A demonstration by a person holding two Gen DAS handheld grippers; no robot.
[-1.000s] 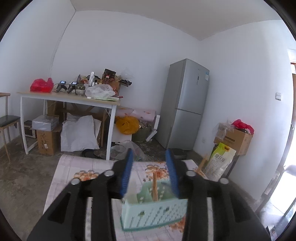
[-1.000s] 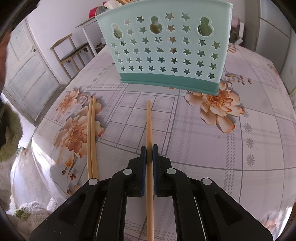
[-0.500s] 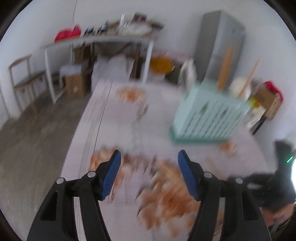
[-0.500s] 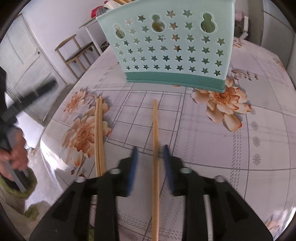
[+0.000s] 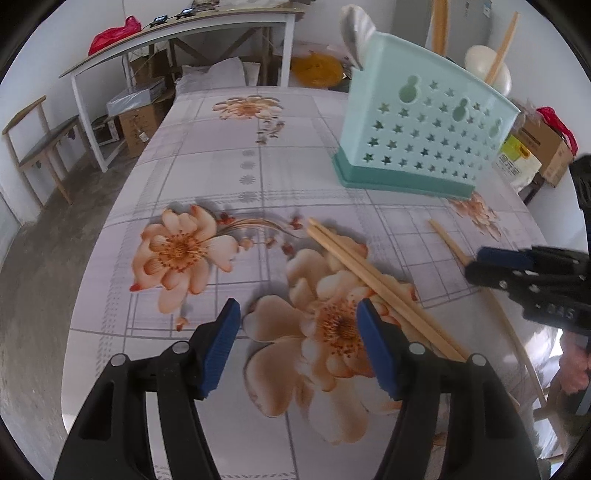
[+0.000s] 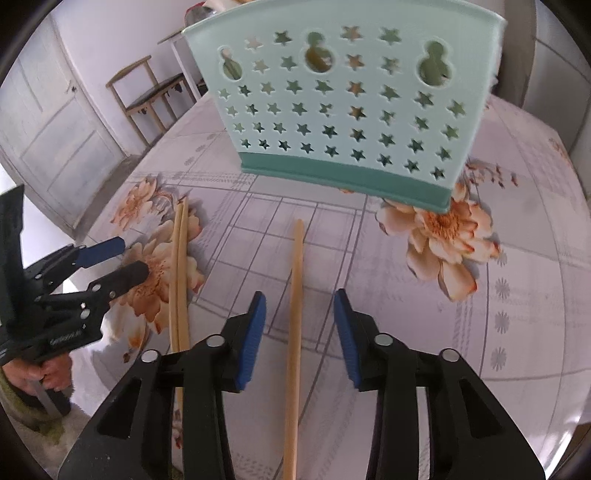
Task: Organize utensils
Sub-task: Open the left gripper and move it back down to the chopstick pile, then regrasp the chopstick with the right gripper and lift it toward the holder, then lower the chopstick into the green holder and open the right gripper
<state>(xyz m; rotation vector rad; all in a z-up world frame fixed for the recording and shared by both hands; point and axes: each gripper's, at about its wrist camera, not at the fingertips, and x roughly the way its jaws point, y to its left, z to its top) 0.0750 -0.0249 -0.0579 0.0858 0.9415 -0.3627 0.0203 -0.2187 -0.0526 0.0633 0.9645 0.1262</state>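
the left gripper (image 5: 297,345) is spread over bare tablecloth (image 5: 207,162) beside paired chopsticks (image 5: 373,280). the single chopstick (image 6: 295,295), gripped earlier, lies unpinched between the right gripper (image 6: 299,332) jaws, lately narrowing, before the caddy (image 6: 347,107).

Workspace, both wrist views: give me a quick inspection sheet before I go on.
Surface: table with floral cloth, dry, flat.
Job's things: mint utensil caddy upright, already holding chopsticks and spoons; pair of chopsticks lying side by side; single chopstick lying apart from the pair.
Clutter: nothing seen on the cloth.
Grippers: left tool open, empty, over the flower print just left of the pair; right tool open, straddling the single chopstick, pads clear of it, jaws just closing a little.
Cables: nothing seen.
Surroundings: white side table with a red bag, wooden chair, boxes on the floor, door.
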